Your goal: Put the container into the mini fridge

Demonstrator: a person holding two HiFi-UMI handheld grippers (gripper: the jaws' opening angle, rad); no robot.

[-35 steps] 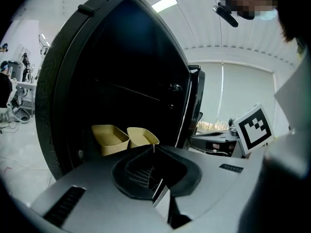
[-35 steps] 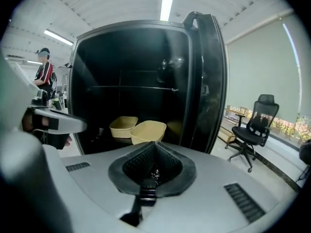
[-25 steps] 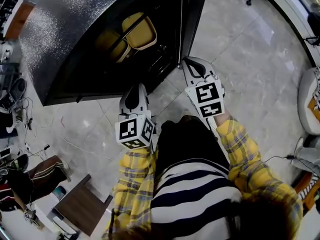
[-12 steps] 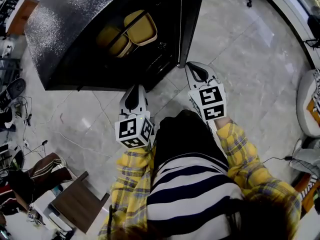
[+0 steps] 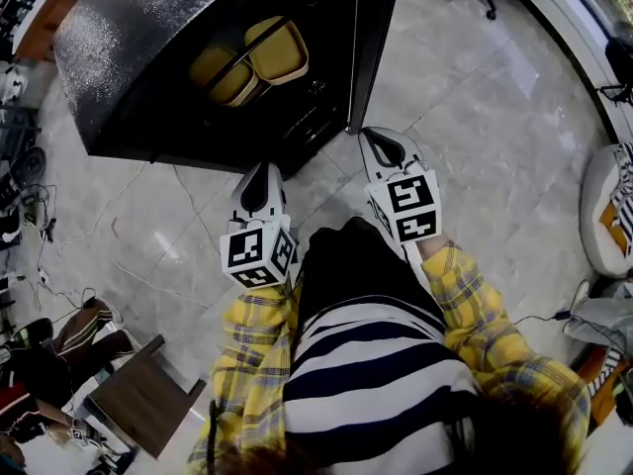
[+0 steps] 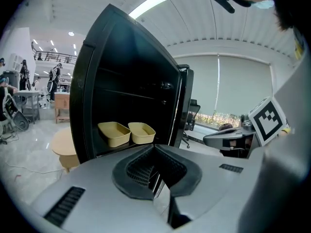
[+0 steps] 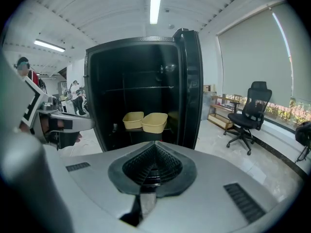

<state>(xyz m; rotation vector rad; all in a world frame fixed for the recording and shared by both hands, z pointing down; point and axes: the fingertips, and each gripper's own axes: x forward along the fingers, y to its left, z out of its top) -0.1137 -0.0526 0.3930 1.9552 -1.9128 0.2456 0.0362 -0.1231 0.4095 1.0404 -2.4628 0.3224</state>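
A black mini fridge [image 5: 129, 57] stands open on the floor ahead of me, its door [image 5: 374, 38] swung out to the right. Two yellow containers [image 5: 277, 49] [image 5: 223, 72] sit side by side on a shelf inside; they also show in the left gripper view [image 6: 113, 132] [image 6: 142, 131] and in the right gripper view [image 7: 133, 120] [image 7: 155, 122]. My left gripper [image 5: 259, 174] hangs just in front of the fridge opening, shut and empty. My right gripper [image 5: 381, 144] is beside the door's lower edge, also shut with nothing in it.
An office chair [image 7: 252, 108] stands on the tiled floor to the right, beyond the door. A small brown table [image 5: 138, 404] is at my lower left, with cables and clutter along the left edge. A round wooden table [image 6: 65, 147] sits left of the fridge.
The head view has shifted slightly. Both grippers stay shut and empty in front of the open fridge, almost where they were.
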